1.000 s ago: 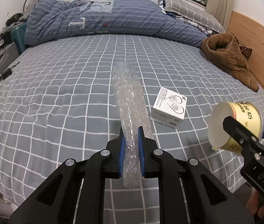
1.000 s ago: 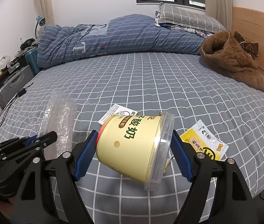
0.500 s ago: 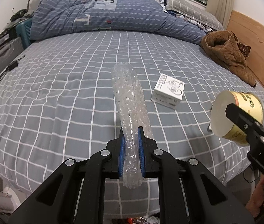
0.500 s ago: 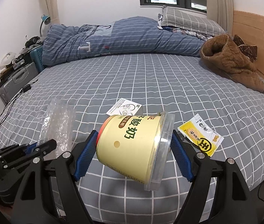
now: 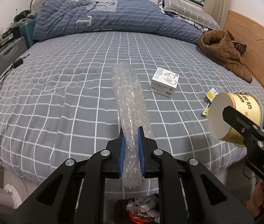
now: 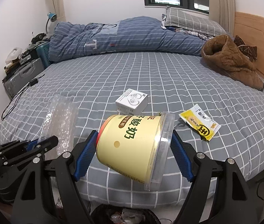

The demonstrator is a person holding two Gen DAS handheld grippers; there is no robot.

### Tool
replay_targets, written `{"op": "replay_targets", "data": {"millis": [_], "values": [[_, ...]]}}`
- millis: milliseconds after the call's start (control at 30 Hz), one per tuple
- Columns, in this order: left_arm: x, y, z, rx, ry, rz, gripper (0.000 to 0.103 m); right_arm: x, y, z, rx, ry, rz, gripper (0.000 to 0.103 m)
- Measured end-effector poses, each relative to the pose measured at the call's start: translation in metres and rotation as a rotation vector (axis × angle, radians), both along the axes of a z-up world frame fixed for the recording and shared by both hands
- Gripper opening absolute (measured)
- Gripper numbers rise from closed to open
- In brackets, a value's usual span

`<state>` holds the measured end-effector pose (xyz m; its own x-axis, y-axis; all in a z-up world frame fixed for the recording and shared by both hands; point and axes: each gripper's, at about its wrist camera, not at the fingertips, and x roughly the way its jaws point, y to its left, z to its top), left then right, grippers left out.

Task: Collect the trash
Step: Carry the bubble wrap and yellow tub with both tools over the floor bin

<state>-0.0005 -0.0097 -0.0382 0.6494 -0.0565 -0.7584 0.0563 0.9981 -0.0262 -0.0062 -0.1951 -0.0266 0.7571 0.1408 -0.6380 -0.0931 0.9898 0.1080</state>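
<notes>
Two grippers are loaded, both held off the near edge of the bed. Nearest and lowest, a trash bin with crumpled wrappers inside sits on the floor below the grippers. Left gripper is clenched on a bubble wrap roll; the roll's long axis runs straight forward from the jaws, its far end over the mattress, its short near end poking back toward the camera. Right gripper grasps a yellow yogurt tub across top and bottom, tub lying on its side, clear lid to the right, base to the left, tilted slightly down at the lid end. The person's hand shows under the right gripper's handle. On the checked sheet past the edge lie a yellow snack packet to the right and a small white box toward the middle, well apart from each other. Open sheet beyond them. Farther off, a brown jacket by the wooden headboard, then a rolled blue duvet. A grey suitcase stands off the left edge.
</notes>
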Motion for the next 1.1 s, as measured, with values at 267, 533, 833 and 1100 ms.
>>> {"op": "replay_targets", "data": {"millis": [267, 533, 833, 1100], "values": [[-0.024, 0.002, -0.001, 0.000, 0.003, 0.000, 0.012, -0.024, 0.003, 0.000, -0.004, 0.003, 0.016, 0.074], [-0.051, 0.002, -0.008, -0.004, 0.024, 0.001, 0.012, -0.048, 0.007, -0.009, -0.011, 0.025, 0.034, 0.074], [-0.081, 0.009, -0.018, -0.013, 0.056, 0.009, 0.012, -0.078, 0.016, -0.022, -0.029, 0.055, 0.061, 0.074], [-0.108, 0.006, -0.024, -0.011, 0.080, -0.001, 0.012, -0.102, 0.026, -0.029, -0.041, 0.075, 0.086, 0.074]]}}
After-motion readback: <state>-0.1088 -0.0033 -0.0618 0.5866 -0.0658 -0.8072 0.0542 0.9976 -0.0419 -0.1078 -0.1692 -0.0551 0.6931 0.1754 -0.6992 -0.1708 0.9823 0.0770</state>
